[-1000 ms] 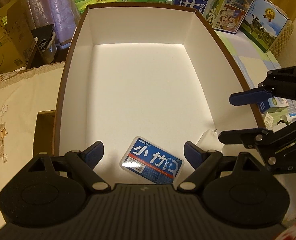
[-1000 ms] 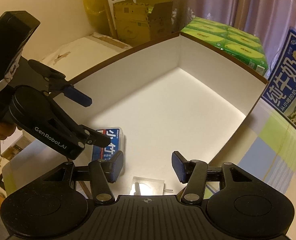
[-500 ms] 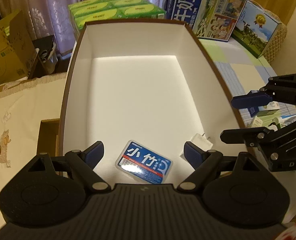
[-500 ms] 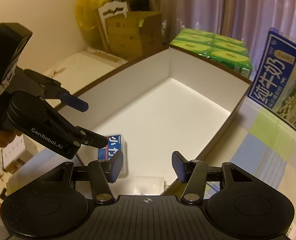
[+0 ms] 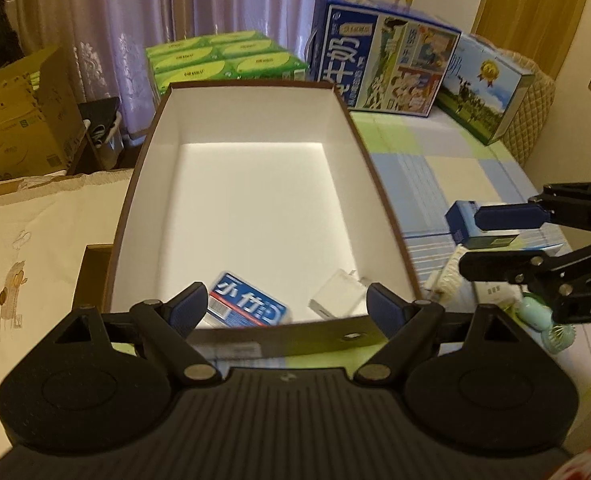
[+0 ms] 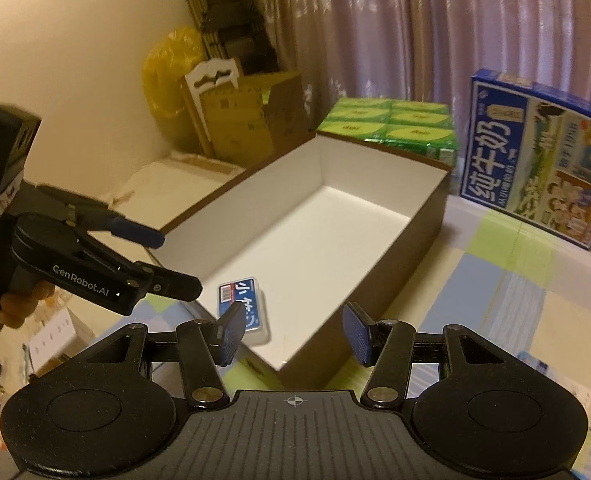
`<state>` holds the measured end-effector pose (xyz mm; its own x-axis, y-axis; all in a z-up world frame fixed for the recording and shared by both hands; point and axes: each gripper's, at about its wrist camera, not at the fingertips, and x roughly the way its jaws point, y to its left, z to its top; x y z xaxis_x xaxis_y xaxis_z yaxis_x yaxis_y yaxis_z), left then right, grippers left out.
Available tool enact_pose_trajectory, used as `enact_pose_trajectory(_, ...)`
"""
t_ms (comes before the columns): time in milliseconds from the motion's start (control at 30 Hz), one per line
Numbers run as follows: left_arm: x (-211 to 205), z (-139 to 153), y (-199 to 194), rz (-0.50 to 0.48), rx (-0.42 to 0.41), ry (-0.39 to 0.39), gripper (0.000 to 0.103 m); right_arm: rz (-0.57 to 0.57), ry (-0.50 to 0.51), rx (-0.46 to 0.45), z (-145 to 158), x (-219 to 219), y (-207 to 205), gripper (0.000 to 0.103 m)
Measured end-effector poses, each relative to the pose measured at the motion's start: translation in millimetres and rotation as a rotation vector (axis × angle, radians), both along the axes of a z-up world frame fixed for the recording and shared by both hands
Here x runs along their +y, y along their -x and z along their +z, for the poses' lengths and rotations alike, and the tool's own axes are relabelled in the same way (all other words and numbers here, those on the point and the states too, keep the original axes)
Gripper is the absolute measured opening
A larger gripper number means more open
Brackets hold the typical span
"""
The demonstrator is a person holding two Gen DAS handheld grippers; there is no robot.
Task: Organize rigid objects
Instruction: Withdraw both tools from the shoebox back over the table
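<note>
Lilac curtains (image 5: pixel 143 12) hang at the back, green cartons (image 5: pixel 219 58) stacked beside a blue milk case (image 5: pixel 379 68), brown cardboard boxes (image 5: pixel 19 120) off left, yellow bag (image 6: pixel 171 76) against the wall.

a dim, warm-lit room — mauve curtains (image 5: pixel 127 20) hang along the far side, beside a plain cream wall (image 6: pixel 75 40). cardboard boxes (image 5: pixel 19 120) and a yellow bag (image 6: pixel 167 68) crowd the corner, and a checked pastel tablecloth (image 5: pixel 447 168) covers the table — a cream embroidered cloth (image 5: pixel 35 248) lies alongside.

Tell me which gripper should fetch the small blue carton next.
Probably right. The right gripper, open and empty, is next to the small blue carton; the left gripper faces the white-lined box.
</note>
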<state>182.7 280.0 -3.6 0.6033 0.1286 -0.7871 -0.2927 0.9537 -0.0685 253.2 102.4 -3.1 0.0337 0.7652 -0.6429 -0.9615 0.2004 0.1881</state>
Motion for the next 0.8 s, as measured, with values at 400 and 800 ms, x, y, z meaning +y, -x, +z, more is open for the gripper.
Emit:
enact_pose_trajectory(400,-90,9,23,0.015,-0.047,0.037,0.083,-0.083,-0.029,0.042,16,-113,-13,0.051)
enact_pose_trajectory(800,-160,-14,16,-0.088,-0.037,0.093,0.082,-0.222,0.03,0.112,1,-199,-27,0.052)
